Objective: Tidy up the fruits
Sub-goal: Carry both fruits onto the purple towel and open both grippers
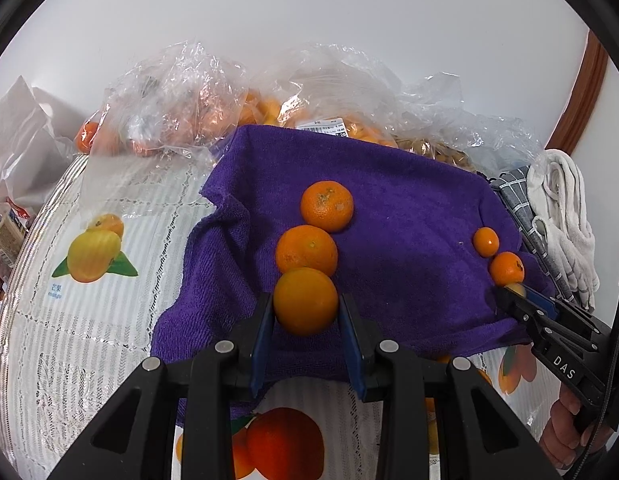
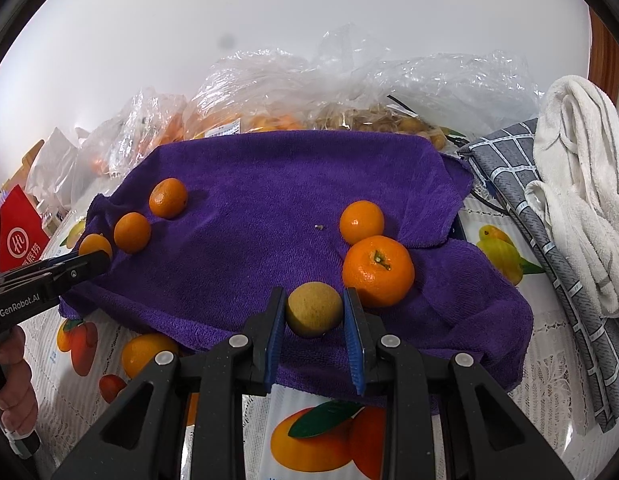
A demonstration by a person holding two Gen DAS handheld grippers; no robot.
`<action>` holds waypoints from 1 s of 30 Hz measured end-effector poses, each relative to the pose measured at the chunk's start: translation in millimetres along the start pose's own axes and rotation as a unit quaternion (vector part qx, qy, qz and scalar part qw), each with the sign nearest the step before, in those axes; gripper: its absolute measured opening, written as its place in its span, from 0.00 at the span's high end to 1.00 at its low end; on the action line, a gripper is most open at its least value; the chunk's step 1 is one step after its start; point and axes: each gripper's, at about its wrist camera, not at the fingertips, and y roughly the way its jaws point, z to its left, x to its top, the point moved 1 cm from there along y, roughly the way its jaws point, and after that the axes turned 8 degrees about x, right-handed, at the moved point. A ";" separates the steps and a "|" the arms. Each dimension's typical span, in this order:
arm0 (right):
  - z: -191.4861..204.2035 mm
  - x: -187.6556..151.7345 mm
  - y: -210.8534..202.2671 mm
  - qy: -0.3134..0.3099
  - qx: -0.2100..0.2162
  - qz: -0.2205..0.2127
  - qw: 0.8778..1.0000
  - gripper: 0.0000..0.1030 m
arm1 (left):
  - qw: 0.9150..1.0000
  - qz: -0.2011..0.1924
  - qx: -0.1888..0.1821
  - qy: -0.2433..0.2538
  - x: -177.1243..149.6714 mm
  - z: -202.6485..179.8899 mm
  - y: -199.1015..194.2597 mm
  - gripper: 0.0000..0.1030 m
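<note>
A purple towel (image 1: 409, 216) (image 2: 269, 208) lies on the table. My left gripper (image 1: 306, 312) is shut on an orange (image 1: 306, 300) at the near end of a row with two more oranges (image 1: 306, 250) (image 1: 327, 206). My right gripper (image 2: 314, 312) is shut on a small yellow-brown round fruit (image 2: 314, 309), beside a large mandarin (image 2: 378, 271) and a smaller one (image 2: 361, 222). The right gripper also shows in the left wrist view (image 1: 513, 294), next to two small mandarins (image 1: 506, 268) (image 1: 486, 242). The left gripper shows in the right wrist view (image 2: 89, 260) by the row of oranges (image 2: 132, 232).
Clear plastic bags of oranges and small fruit (image 1: 213, 100) (image 2: 349, 92) crowd the far edge of the towel. A white towel (image 2: 581, 184) and a grey checked cloth (image 2: 521, 184) lie at the right. A red package (image 2: 17, 232) stands at the left. The tablecloth (image 1: 89, 320) carries fruit prints.
</note>
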 end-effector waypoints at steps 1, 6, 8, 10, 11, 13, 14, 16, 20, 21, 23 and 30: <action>0.3 0.0 0.0 0.000 -0.001 0.000 1.000 0.73 | 1.000 0.000 0.000 -0.001 -0.1 0.1 0.1 0.70; -0.6 -0.3 -0.5 0.001 -0.002 -0.001 1.000 0.70 | 1.000 0.000 0.000 -0.001 -0.2 0.0 0.5 0.70; -0.7 -0.3 -1.4 0.002 -0.001 -0.002 1.000 0.68 | 1.000 0.000 0.000 -0.001 -0.2 -0.1 0.6 0.70; -0.2 -0.2 -2.7 0.001 -0.001 -0.004 1.000 0.65 | 1.000 0.000 0.001 -0.001 -0.4 -0.1 0.9 0.70; 0.0 0.2 -3.1 0.002 -0.001 -0.005 1.000 0.65 | 1.000 0.000 0.001 0.000 -0.5 -0.1 0.9 0.70; 0.5 0.4 -4.4 0.002 0.001 -0.007 1.000 0.65 | 1.000 -0.001 0.001 0.000 -0.7 -0.2 1.2 0.70; 0.9 0.6 -5.1 0.002 0.002 -0.008 1.000 0.65 | 1.000 -0.001 0.001 0.000 -0.8 -0.2 1.1 0.70; 2.2 0.8 -6.3 0.000 0.002 -0.010 1.000 0.64 | 1.000 0.000 0.000 -0.002 -1.0 0.0 1.4 0.70; 4.6 0.6 -8.2 -0.002 0.001 -0.011 1.000 0.64 | 1.000 -0.001 0.000 -0.007 -0.4 1.5 2.3 0.70; 4.8 0.4 -8.8 -0.002 0.001 -0.012 1.000 0.63 | 1.000 -0.001 0.002 -0.008 -0.3 2.0 2.6 0.70; 5.3 0.0 -8.7 -0.002 0.001 -0.012 1.000 0.63 | 1.000 -0.002 0.006 -0.009 0.0 2.9 2.9 0.70; 5.2 -0.5 -9.5 -0.001 0.002 -0.012 1.000 0.62 | 1.000 -0.003 0.014 -0.008 0.3 2.4 1.3 0.66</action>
